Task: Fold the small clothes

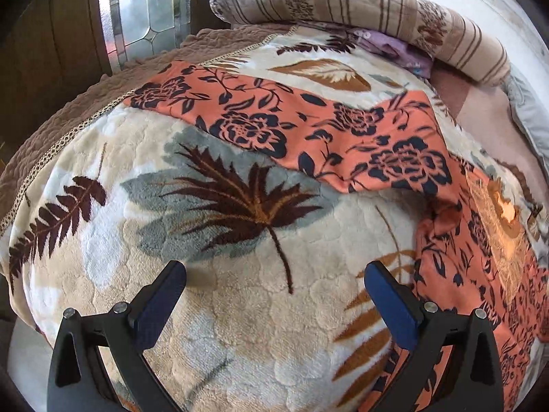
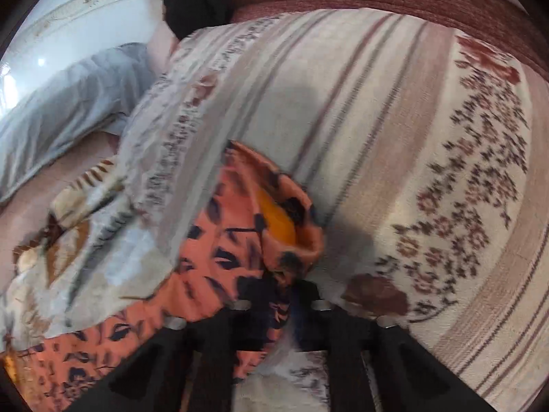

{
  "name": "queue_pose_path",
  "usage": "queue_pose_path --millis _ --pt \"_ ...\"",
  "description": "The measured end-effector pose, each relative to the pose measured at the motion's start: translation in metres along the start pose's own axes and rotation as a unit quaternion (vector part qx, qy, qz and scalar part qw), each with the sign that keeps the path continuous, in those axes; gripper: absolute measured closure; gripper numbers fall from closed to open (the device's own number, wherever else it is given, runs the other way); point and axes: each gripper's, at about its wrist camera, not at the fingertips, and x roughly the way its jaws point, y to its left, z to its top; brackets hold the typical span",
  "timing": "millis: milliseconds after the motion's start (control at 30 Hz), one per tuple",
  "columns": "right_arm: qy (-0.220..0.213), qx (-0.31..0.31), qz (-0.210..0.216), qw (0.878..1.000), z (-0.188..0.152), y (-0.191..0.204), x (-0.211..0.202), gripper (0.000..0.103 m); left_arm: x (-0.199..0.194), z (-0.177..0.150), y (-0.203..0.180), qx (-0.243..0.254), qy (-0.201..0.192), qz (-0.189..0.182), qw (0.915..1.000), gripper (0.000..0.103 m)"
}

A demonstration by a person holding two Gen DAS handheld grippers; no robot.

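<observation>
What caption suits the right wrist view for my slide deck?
Right gripper shut on the orange floral garment, bunched beside a striped blanket.

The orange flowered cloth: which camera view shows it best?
The left wrist view: the orange flowered cloth lies there sharp and spread across the leaf-pattern blanket. The right wrist view is blurred and shows only a bunched part, pinched in the right gripper.

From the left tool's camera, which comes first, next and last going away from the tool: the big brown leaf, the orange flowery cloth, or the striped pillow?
Going away from the left tool:
1. Big brown leaf on the blanket, just ahead of the open tips.
2. Orange flowery cloth, lying across the blanket beyond it; one part hangs down at the right.
3. Striped pillow, farthest, at the top.
</observation>
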Motion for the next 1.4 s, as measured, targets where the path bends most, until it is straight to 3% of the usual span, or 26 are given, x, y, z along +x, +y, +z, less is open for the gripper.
queue_pose_path --millis 100,233,300,400,500,567,633,667,700,733,767,833,933,1067,1133,1233,1300,1400 --pt "-0.031 -0.032 0.043 0.998 0.008 0.03 -0.036 0.098 -0.002 0.001 0.001 -0.01 -0.005 -0.009 0.9999 0.0" --pt "-0.076 -0.06 0.157 0.983 0.008 0.095 -0.111 0.098 -0.009 0.001 0.001 -0.011 -0.014 -0.023 0.9996 0.0" --pt "-0.091 -0.075 0.235 0.965 -0.007 0.14 -0.159 0.098 -0.014 0.002 0.003 -0.013 -0.022 -0.028 0.9993 0.0" --pt "-0.095 -0.091 0.356 0.925 -0.048 0.213 -0.226 0.098 -0.017 0.003 0.01 -0.026 -0.026 -0.036 0.9987 0.0" --pt "-0.066 -0.1 0.45 0.885 -0.11 0.276 -0.269 0.098 -0.02 0.004 0.017 -0.037 -0.028 -0.04 0.9981 0.0" --pt "-0.024 -0.101 0.494 0.863 -0.162 0.312 -0.276 0.095 -0.021 0.005 0.021 -0.04 -0.03 -0.042 0.9979 0.0" --pt "0.04 -0.136 0.491 0.859 -0.217 0.354 -0.26 0.092 -0.022 0.005 0.024 -0.043 -0.03 -0.043 0.9977 0.0" --pt "0.075 -0.156 0.478 0.861 -0.245 0.371 -0.244 0.079 -0.022 0.005 0.025 -0.044 -0.028 -0.045 0.9976 0.0" --pt "0.101 -0.178 0.465 0.862 -0.27 0.383 -0.228 0.053 -0.022 0.005 0.026 -0.044 -0.028 -0.047 0.9975 0.0" --pt "0.134 -0.205 0.442 0.863 -0.299 0.393 -0.207 0.035 -0.023 0.005 0.027 -0.044 -0.029 -0.047 0.9975 0.0" --pt "0.163 -0.215 0.429 0.862 -0.317 0.395 -0.19 0.027 -0.024 0.005 0.027 -0.043 -0.031 -0.046 0.9975 0.0" --pt "0.206 -0.191 0.438 0.854 -0.333 0.38 -0.165 0.027 -0.027 0.005 0.029 -0.042 -0.036 -0.045 0.9975 0.0" --pt "0.182 -0.166 0.437 0.865 -0.314 0.344 -0.161 0.028 -0.027 0.004 0.028 -0.043 -0.038 -0.047 0.9972 0.0" --pt "0.135 -0.13 0.44 0.878 -0.254 0.295 -0.166 0.027 -0.038 0.003 0.013 -0.013 -0.059 -0.042 0.9973 0.0" --pt "0.116 -0.127 0.434 0.885 -0.244 0.271 -0.165 0.026 -0.052 0.002 -0.004 0.017 -0.068 -0.068 0.9952 0.0" --pt "0.111 -0.129 0.428 0.888 -0.243 0.241 -0.155 0.025 -0.072 0.005 -0.048 0.069 -0.058 -0.142 0.9858 0.0" --pt "0.123 -0.12 0.432 0.885 -0.251 0.227 -0.146 0.025 -0.078 0.013 -0.092 0.099 -0.032 -0.208 0.9726 0.0" --pt "0.131 -0.107 0.441 0.881 -0.261 0.21 -0.14 0.025 -0.068 0.021 -0.151 0.143 0.007 -0.261 0.9547 0.0"
